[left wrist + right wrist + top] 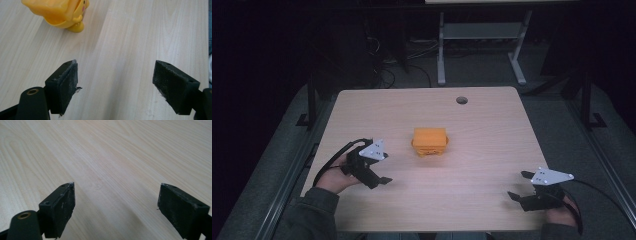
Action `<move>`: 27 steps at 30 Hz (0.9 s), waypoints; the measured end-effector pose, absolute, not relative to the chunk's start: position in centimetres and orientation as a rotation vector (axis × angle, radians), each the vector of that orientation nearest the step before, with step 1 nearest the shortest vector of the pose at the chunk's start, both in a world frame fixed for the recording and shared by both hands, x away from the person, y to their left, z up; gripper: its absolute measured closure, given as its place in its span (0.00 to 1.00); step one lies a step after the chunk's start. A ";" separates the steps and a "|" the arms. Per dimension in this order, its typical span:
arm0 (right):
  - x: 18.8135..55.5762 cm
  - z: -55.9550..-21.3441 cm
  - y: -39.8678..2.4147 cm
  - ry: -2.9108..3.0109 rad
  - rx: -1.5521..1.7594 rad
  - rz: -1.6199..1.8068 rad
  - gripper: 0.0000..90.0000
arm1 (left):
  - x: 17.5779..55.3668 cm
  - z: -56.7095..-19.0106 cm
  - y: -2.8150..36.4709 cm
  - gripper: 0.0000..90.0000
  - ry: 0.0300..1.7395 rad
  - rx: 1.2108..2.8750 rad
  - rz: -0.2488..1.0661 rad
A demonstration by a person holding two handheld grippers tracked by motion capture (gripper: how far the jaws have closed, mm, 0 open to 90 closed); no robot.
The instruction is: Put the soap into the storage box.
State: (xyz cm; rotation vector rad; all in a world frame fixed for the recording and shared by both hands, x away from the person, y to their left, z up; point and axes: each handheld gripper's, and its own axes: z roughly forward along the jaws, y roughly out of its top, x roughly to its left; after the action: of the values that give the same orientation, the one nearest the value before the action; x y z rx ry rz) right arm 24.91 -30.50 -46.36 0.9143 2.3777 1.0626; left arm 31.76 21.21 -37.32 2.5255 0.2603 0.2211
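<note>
An orange-yellow plastic toy (430, 142) with a boxy top and small feet stands near the middle of the light wooden table (482, 120). The same toy (60, 13) shows at the upper left of the left gripper view, with a small face on its side. My left gripper (381, 176) is held over the table's front left, open, a short way left of and nearer than the toy; its jaws stand wide apart over bare wood (115, 85). My right gripper (518, 185) hovers at the front right, open, nothing between its pads (62, 205).
A round cable hole (461, 100) sits near the table's far edge. Beyond the table stand a white desk frame (482, 45) and loose cables (384, 65) on a dark floor. Black cables trail from both grippers over the near edge.
</note>
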 end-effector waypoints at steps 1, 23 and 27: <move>24.9 -46.3 -30.6 2.374 0.918 1.064 0.16 | 31.7 -37.3 21.3 0.22 0.255 2.531 0.223; 24.7 -46.4 -31.0 2.363 0.934 1.054 0.16 | 29.6 -39.1 23.9 0.21 0.315 2.500 0.224; 24.7 -46.4 -31.0 2.366 0.933 1.052 0.16 | 29.2 -39.6 24.5 0.20 0.351 2.482 0.238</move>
State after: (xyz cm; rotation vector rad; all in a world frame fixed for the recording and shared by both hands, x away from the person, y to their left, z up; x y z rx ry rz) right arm 24.72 -30.99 -46.43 0.9331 2.3665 1.0518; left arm 29.23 24.50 -39.61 2.4816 0.3509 0.2380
